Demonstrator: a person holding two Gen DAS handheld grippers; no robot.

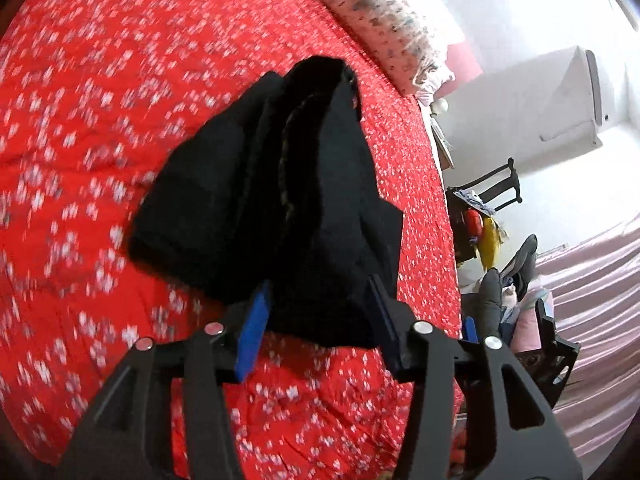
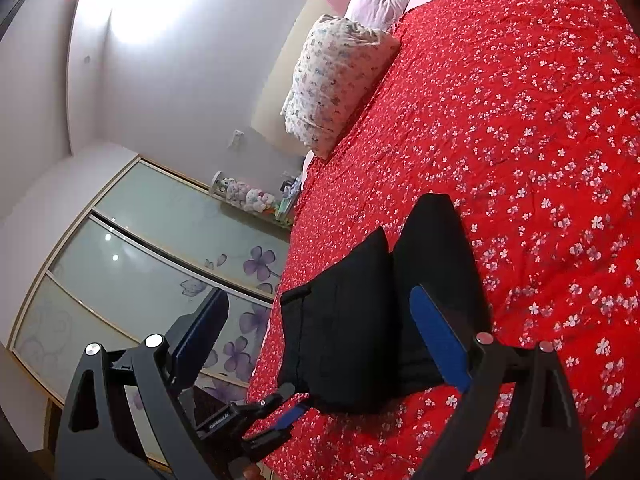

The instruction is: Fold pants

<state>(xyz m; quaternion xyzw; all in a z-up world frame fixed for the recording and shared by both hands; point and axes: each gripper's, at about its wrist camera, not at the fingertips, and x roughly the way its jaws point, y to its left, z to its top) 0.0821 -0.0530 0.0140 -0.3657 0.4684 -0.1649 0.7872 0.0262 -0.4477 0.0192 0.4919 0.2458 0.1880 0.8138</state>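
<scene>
The black pants lie folded into a thick bundle on the red flowered bedspread, near the bed's edge on the wardrobe side and well short of the patterned pillow at the head end. In the right wrist view the bundle shows two stacked folds, one lapped over the other.

The left gripper sits at the near end of the bundle with its jaws released — the blue pads stand either side of the dark cloth with space showing around them, and I cannot tell whether either pad touches the fabric. The picture from this side is blurred.

The right gripper is spread wide, grasping nothing; its right blue pad lies along the side of the pants, its left finger hangs out past the bed's edge, in front of the mirrored wardrobe with purple flowers

A second, plain pillow lies behind the patterned one
</scene>
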